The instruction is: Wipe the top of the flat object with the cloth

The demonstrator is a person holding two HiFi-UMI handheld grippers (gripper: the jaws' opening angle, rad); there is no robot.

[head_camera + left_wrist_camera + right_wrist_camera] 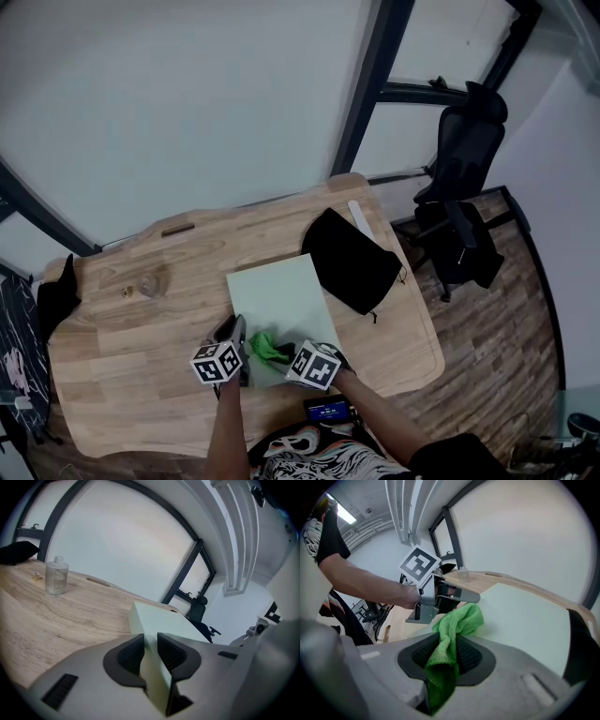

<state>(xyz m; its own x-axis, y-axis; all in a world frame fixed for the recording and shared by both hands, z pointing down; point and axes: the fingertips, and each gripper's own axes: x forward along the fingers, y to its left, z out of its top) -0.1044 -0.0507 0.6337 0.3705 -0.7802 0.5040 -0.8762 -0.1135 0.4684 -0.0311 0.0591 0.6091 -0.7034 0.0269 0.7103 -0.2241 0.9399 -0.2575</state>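
The flat object is a pale green board (281,302) lying mid-table. My left gripper (232,331) is shut on the board's near left edge, and in the left gripper view that edge (152,620) runs between the ribbed pads (131,654). A bright green cloth (269,348) lies bunched on the board's near end. My right gripper (287,355) is shut on it. In the right gripper view the cloth (461,619) hangs from between the pads and rests on the board (525,616), close to the left gripper (457,592).
A black pouch (352,258) overlaps the board's far right corner. A small glass bottle (148,282) stands on the wooden table (141,375) to the left, also in the left gripper view (56,576). A black office chair (464,187) stands beyond the table's right end.
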